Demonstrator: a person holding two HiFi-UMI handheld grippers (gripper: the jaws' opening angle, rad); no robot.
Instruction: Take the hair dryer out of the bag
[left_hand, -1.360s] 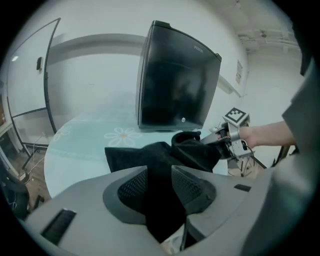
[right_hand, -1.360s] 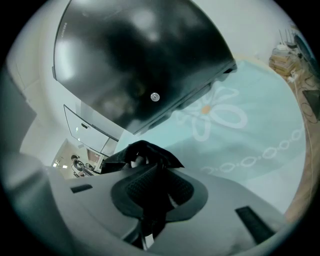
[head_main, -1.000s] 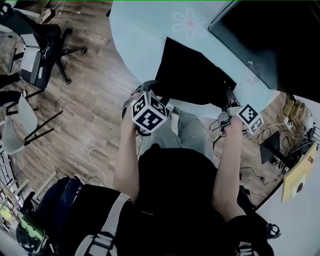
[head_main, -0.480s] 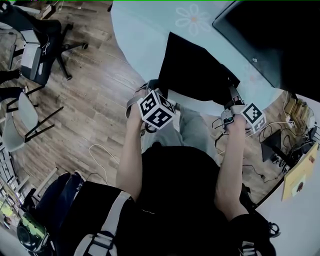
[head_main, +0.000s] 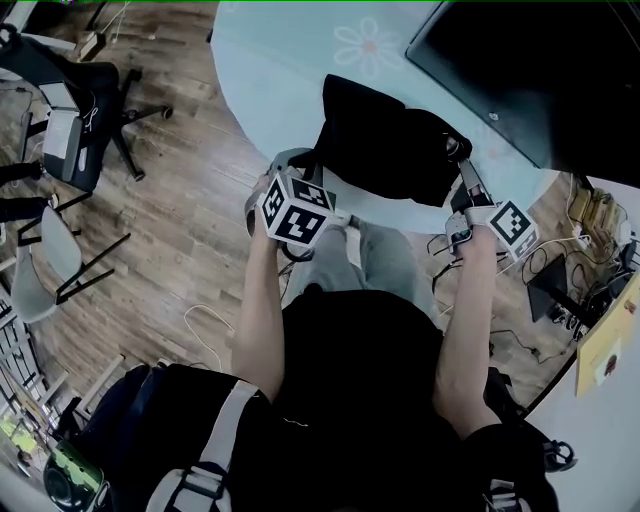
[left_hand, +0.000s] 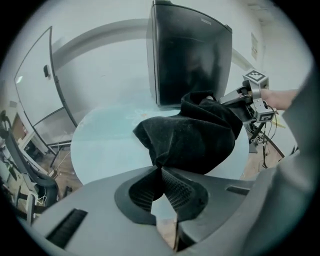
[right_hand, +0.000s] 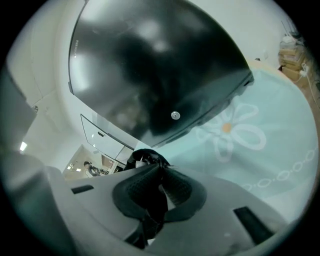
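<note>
A black cloth bag (head_main: 385, 150) lies bunched on the pale blue round table (head_main: 280, 70). My left gripper (head_main: 303, 163) is at the bag's near left corner, its jaws closing with the fabric (left_hand: 192, 135) pinched at the tips of the pads. My right gripper (head_main: 456, 152) is at the bag's right edge, lifted off the table, its jaws closing on a fold of black fabric (right_hand: 151, 207). In the left gripper view the right gripper (left_hand: 241, 100) shows at the bag's raised far edge. No hair dryer is visible; the bag's inside is hidden.
A large dark screen (head_main: 540, 70) stands on the table behind the bag. A flower print (head_main: 372, 45) marks the tabletop. On the wooden floor are an office chair (head_main: 80, 90) at the left, a backpack (head_main: 100, 420) and cables (head_main: 590, 290) at the right.
The left gripper reached the bag's corner and closed on it. The right gripper rose with the bag's right edge, so the flat bag is now bunched and lifted.
</note>
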